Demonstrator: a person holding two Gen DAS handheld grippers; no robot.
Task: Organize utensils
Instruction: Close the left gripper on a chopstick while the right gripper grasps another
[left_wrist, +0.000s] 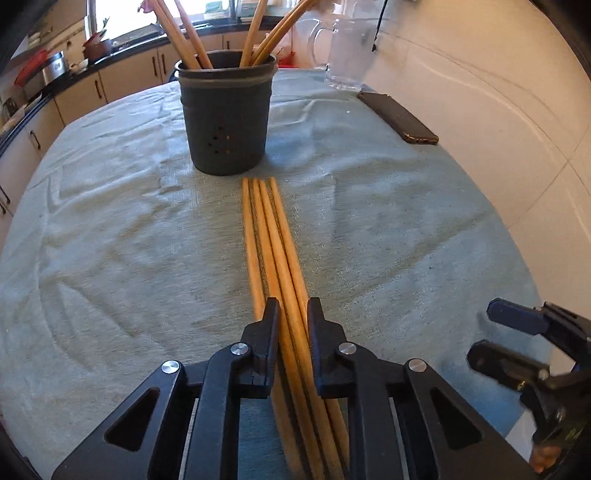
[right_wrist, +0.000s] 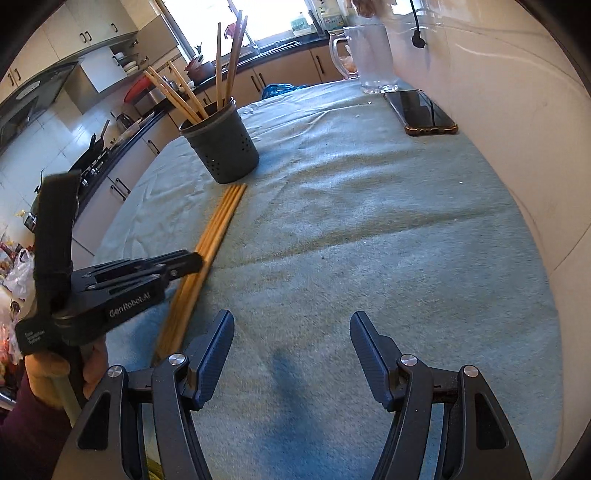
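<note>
Chopsticks (left_wrist: 275, 236) clenched in left claw (left_wrist: 292, 314); right claw (right_wrist: 291, 332) spread, empty, per its own view.

My left camera sits low over the cloth (left_wrist: 110, 221), looking straight along the chopsticks (left_wrist: 269, 236) toward the holder (left_wrist: 225, 125). My right camera rides higher, off to the right, facing the same far end. Both views share the holder, chopsticks, phone (right_wrist: 421, 110) and jug (right_wrist: 369, 55).

"GenRobot.AI" stands in pale letters on the black body of the left tongs (right_wrist: 195, 260); smaller print on its strap is unreadable.
</note>
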